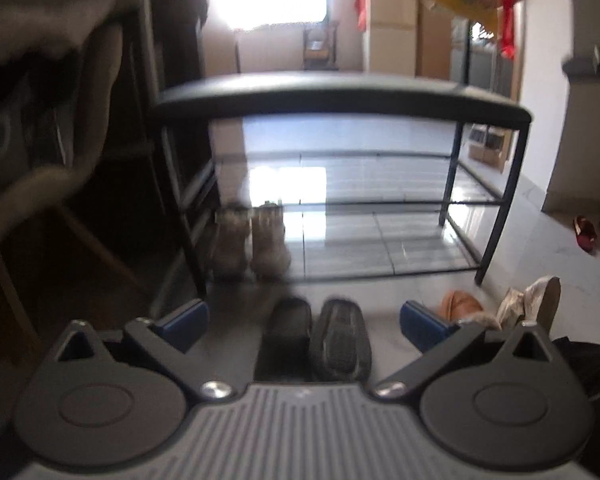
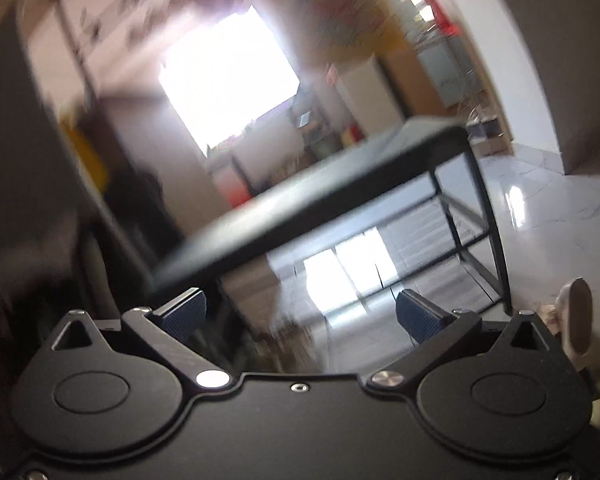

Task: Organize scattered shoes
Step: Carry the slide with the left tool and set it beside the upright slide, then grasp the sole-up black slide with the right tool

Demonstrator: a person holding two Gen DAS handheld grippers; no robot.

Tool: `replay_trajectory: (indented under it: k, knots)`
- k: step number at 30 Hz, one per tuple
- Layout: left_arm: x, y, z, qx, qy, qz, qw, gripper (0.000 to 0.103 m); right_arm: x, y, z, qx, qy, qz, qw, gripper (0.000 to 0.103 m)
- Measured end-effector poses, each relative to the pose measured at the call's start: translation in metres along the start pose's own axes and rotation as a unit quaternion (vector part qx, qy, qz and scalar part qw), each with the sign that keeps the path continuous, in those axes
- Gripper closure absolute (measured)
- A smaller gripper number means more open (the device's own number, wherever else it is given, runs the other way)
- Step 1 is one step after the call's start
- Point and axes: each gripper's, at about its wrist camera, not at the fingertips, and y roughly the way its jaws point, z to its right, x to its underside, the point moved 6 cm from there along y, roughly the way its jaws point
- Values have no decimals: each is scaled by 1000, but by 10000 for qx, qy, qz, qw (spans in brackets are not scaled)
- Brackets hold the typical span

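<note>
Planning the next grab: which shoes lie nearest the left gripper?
The black pair, right between the left gripper's open fingers; the tan pair sits on the rack, others lie off right.

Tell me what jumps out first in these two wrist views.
The black shoe rack fills the middle of the left wrist view, with one pair of tan boots on its bottom tier at the left end. A pair of dark shoes lies on the floor between the open fingers of the left gripper. The right wrist view is motion-blurred; the right gripper is open and empty, facing the tilted rack.
</note>
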Motion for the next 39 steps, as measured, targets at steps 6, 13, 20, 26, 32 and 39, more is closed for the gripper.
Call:
replay_trajectory:
  k: [6,13,20,26,32,39]
  knots:
    - [7,20,-19,-25,-107,-317,9994,1,28,29,3,214,-179,-649,9975,0]
    - [4,33,-33,-12,-302,-360,9989,1,33,37,3,447,-300,-665,9963,0]
    - [4,57,-49,118,-609,-524,9967,1,37,60,8,557,-321,-1067,9922,0]
    - [4,103,-68,-11,-622,-713,9955,1,59,129,12,261,-284,-1730,9842,0]
    - [-6,174,-84,-61,-538,-1049,9930,1,87,198,34,301,9,-2507,9676,0]
    - [-29,228,-92,53,-461,-1219,9915,1,115,286,63,503,36,-3252,9443,0]
